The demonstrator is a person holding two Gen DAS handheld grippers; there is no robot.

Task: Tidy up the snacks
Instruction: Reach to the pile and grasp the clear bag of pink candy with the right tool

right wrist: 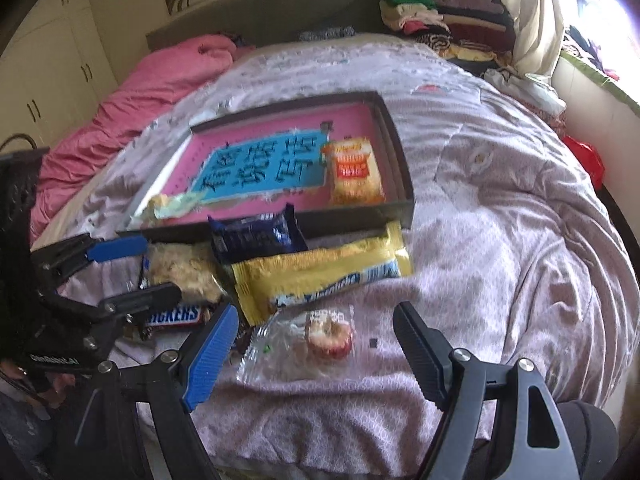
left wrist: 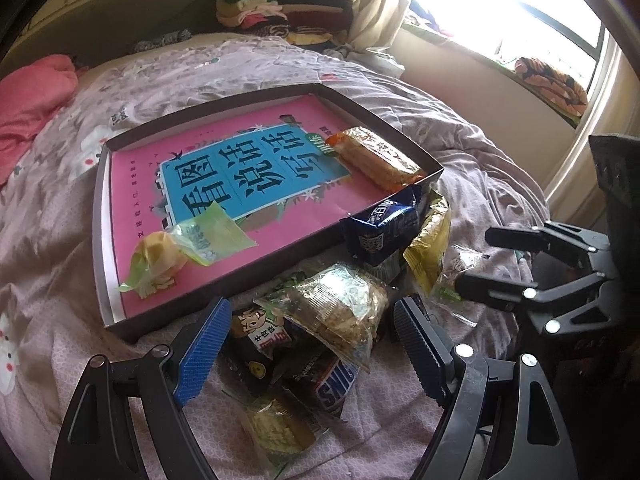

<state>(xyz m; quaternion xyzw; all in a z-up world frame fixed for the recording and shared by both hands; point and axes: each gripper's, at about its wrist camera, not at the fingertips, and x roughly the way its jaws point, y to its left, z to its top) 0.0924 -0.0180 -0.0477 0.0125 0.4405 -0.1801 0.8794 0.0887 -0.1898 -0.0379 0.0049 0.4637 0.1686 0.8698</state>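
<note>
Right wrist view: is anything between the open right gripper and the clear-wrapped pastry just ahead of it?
Nothing visible. The right gripper is open, and the clear-wrapped pastry lies alone on the quilt ahead of its fingertips. The yellow packet lies beyond it, beside the tray.

Showing large Chinese characters "看图说话写话" on the blue panel of the pink book cover [left wrist: 248, 168] lying in the box. Reading "SNI…" on the Snickers bar [left wrist: 334, 390] from the left wrist, "…ICKERS" from the right. Remaining wrapper print too blurred.
</note>
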